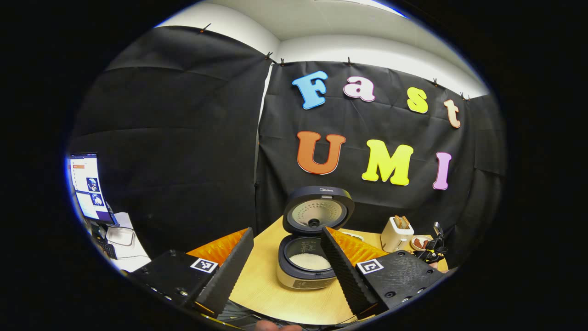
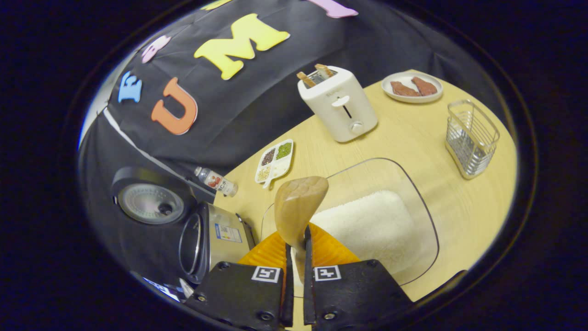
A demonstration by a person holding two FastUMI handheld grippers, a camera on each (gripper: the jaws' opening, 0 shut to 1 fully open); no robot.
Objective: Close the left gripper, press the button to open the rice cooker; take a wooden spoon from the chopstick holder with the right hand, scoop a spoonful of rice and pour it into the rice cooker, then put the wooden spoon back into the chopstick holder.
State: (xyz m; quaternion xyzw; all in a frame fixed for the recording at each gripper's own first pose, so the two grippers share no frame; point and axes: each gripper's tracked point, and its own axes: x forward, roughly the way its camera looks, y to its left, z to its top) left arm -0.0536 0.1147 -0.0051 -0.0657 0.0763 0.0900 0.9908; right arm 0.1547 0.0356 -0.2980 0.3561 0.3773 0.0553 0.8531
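Protruding from right gripper (image 2: 296, 248) clamped jaws: wooden spoon (image 2: 298, 204), over rice (image 2: 367, 227).

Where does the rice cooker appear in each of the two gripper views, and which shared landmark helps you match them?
Left gripper view: the rice cooker stands low at centre between the open tongs, lid up, rice inside.
Right gripper view: the rice cooker sits at lower left, tilted in the picture, lid open toward the wall.
Shared landmark: the toaster, with toast in its slots.
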